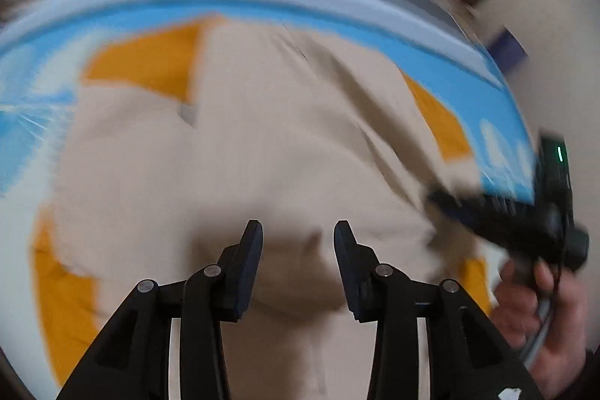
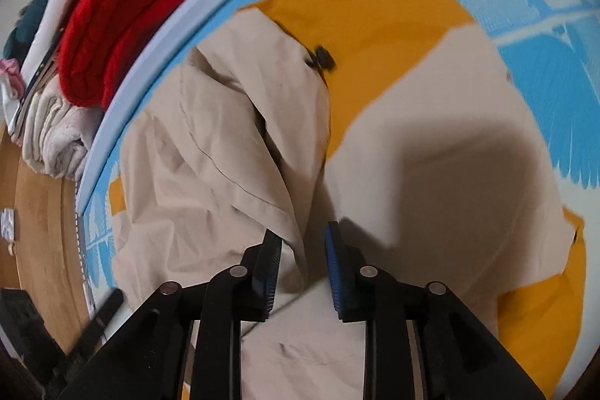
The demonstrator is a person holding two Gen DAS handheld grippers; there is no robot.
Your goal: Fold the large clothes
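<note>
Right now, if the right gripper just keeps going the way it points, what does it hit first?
Most likely the beige-and-yellow garment. The right gripper has its jaws apart, with a raised beige fold running down between them. That fold looks nearest, though depth is hard to judge; the blue patterned sheet lies beneath.

One beige-and-yellow jacket [image 2: 232, 152], one red knit [image 2: 127, 14] (folded), two tools [image 1: 298, 231] [image 2: 304, 238].

Matt beige cloth jacket [image 2: 232, 152]; fuzzy red knit [image 2: 127, 10]; smooth wooden floor [image 2: 45, 212].
</note>
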